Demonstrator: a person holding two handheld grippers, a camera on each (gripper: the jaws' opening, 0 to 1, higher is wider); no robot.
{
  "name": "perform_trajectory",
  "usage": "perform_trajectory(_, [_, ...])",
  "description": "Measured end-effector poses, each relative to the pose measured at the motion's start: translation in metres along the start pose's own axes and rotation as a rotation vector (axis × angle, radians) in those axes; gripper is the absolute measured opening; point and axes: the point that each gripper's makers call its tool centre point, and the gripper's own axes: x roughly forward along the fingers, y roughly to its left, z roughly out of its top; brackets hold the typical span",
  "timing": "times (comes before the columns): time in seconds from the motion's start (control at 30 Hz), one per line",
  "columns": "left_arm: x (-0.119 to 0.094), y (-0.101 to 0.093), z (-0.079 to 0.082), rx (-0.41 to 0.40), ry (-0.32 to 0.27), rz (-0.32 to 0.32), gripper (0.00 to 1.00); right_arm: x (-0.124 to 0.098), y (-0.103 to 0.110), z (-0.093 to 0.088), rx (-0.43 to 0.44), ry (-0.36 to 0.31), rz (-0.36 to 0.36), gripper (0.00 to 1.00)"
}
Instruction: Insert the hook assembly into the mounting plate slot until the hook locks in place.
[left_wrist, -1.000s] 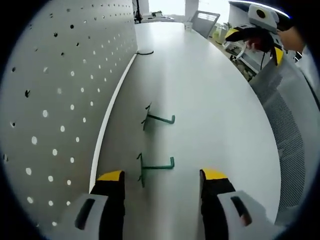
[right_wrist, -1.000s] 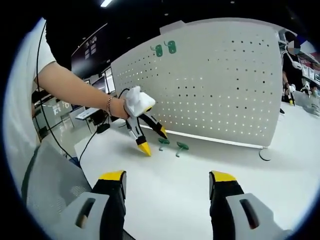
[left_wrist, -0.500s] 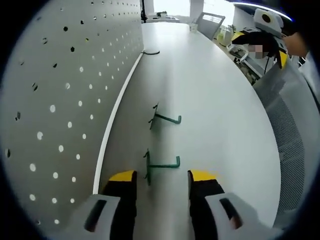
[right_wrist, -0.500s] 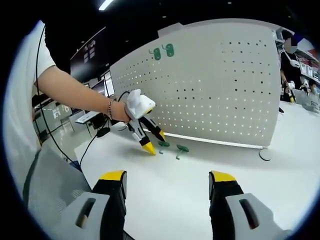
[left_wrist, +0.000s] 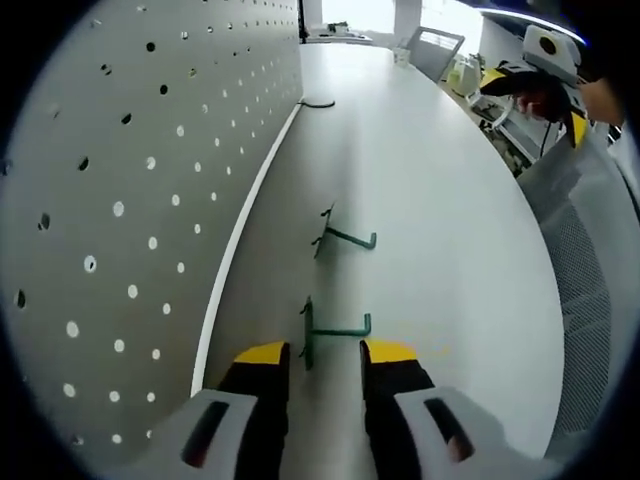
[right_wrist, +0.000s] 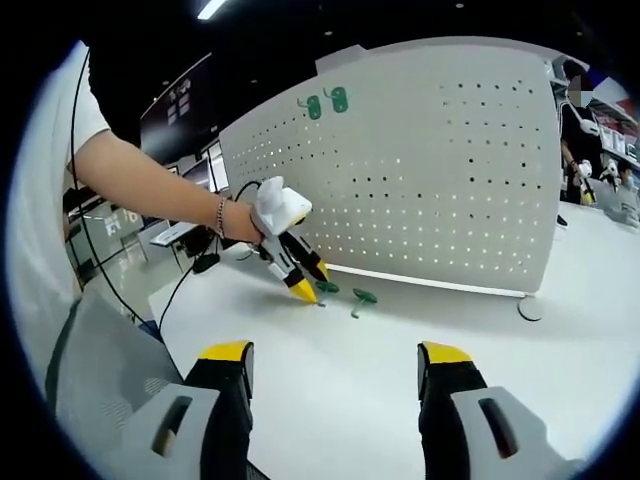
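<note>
Two green hooks lie on the white table (left_wrist: 450, 220) beside the white pegboard (left_wrist: 120, 200). The near hook (left_wrist: 335, 330) lies just ahead of my left gripper (left_wrist: 325, 355), at its yellow fingertips (left_wrist: 262, 355). Its jaws are open with a narrow gap, and no contact shows. The far hook (left_wrist: 347, 236) lies further along. In the right gripper view, the left gripper (right_wrist: 303, 288) points down at the near hook (right_wrist: 328, 287), with the other hook (right_wrist: 362, 296) beside it. My right gripper (right_wrist: 335, 355) hangs open and empty, well back from the pegboard (right_wrist: 450, 180). It also appears as the right gripper (left_wrist: 535, 85).
Two green pieces (right_wrist: 328, 100) hang near the pegboard's top edge. A black cable loop (right_wrist: 530, 310) lies at the board's foot. A grey mesh chair (left_wrist: 590, 280) stands by the table's edge. A person's arm (right_wrist: 150, 185) holds the left gripper.
My left gripper has moved forward to the near hook and its jaws have narrowed a lot. The right gripper has stayed open and nearly still.
</note>
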Motion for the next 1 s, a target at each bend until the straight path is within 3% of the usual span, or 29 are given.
perform_trajectory(0.6, [0.0, 0.011, -0.003, -0.041, 0.014, 0.052, 0.06, -0.001, -0.002, 0.002, 0.007, -0.009, -0.008, 0.64])
perform_trajectory(1.0, [-0.001, 0.012, -0.004, -0.046, 0.025, 0.056, 0.03, -0.001, -0.003, 0.003, 0.009, -0.012, -0.009, 0.64])
